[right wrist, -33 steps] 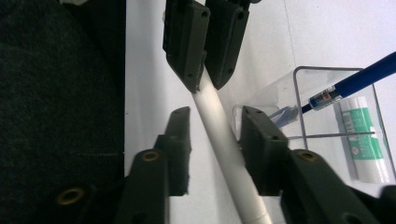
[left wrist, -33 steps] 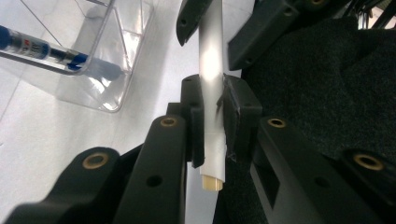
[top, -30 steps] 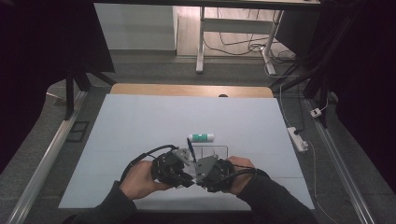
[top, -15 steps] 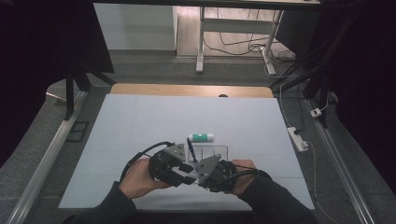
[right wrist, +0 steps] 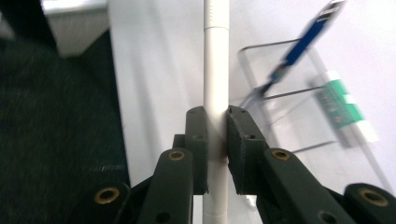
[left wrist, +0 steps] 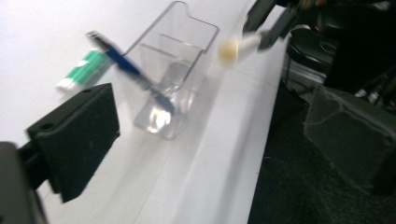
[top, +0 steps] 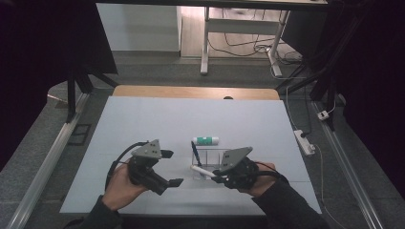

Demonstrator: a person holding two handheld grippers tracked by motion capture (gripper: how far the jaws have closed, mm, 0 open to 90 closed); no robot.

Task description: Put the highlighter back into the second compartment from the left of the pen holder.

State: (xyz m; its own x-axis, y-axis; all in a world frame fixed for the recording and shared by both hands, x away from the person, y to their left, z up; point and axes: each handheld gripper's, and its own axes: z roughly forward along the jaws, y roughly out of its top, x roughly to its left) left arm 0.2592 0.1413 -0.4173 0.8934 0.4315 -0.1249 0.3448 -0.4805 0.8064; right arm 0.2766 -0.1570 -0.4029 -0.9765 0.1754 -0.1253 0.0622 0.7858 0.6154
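A clear plastic holder (top: 212, 161) stands near the table's front middle, with a blue pen (top: 195, 151) leaning in its left compartment. Behind it lies a green and white tube (top: 206, 140). My right gripper (top: 216, 177) is shut on a white pen (top: 199, 171), whose tip points left just in front of the holder. In the right gripper view the jaws clamp the white pen (right wrist: 215, 70) mid-shaft, with the holder (right wrist: 289, 107) to the right. My left gripper (top: 171, 168) is open and holds nothing, left of the holder. One of its fingers (left wrist: 74, 140) shows beside the holder (left wrist: 173, 70).
The white table top (top: 143, 124) has free room at left and back, with a wooden strip (top: 191, 91) at its far edge. A power strip (top: 304, 141) lies on the floor at right. Desk legs and cables stand beyond the table.
The two grippers were close together; now they have drawn apart. My left gripper has moved left and stands open, while the right keeps the white pen.
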